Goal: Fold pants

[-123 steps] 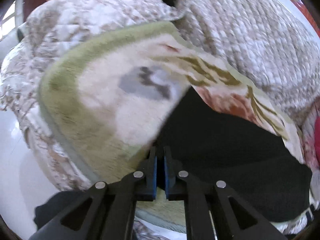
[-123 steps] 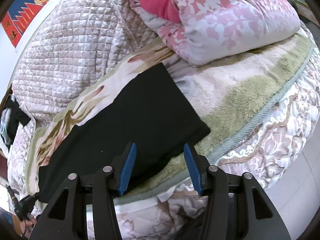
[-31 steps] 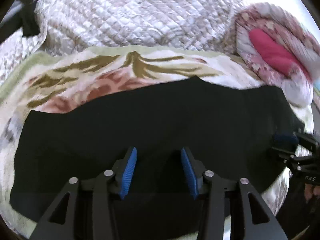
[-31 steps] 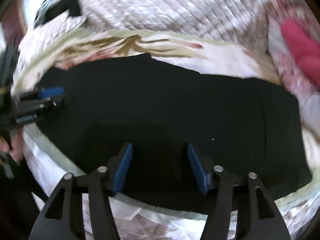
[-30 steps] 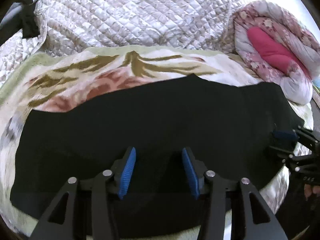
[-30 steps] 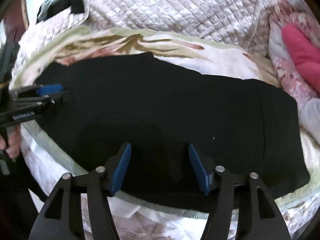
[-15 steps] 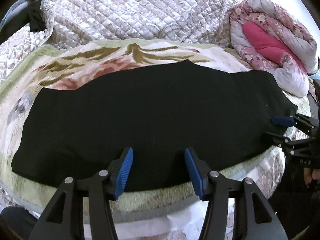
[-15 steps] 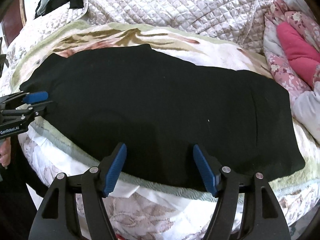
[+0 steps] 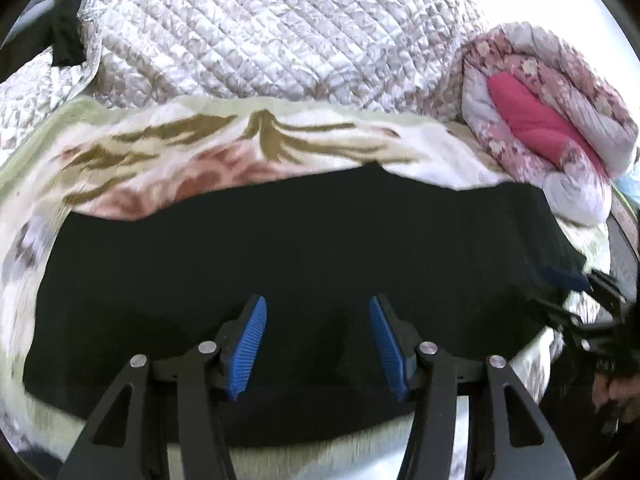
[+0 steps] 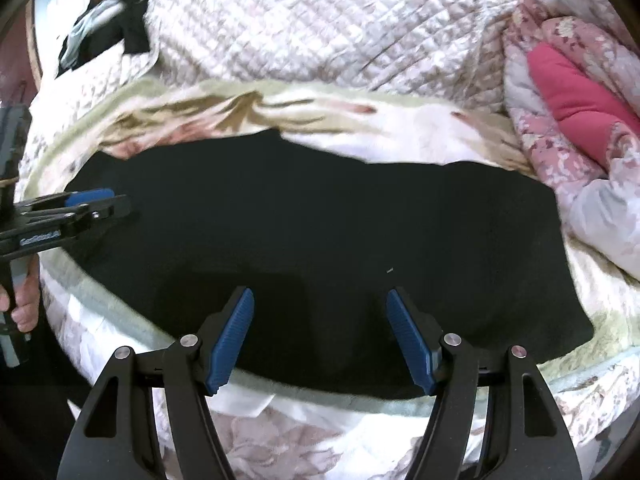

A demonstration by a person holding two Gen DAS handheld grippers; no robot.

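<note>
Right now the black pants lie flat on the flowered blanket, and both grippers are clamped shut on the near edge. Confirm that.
Not quite. The black pants do lie flat on the flowered blanket, but neither gripper is clamped: both wrist views show the left gripper and right gripper with fingers apart, nothing pinched.

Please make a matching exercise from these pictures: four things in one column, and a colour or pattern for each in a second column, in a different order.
Things:
1. pants
2. quilt
3. blanket
4. rolled duvet

Looks:
A. pink floral, bright pink inside
B. plain black
C. pale, stitched in diamonds
D. cream with olive leaves, green border

Pairs: 1-B, 2-C, 3-D, 4-A
</note>
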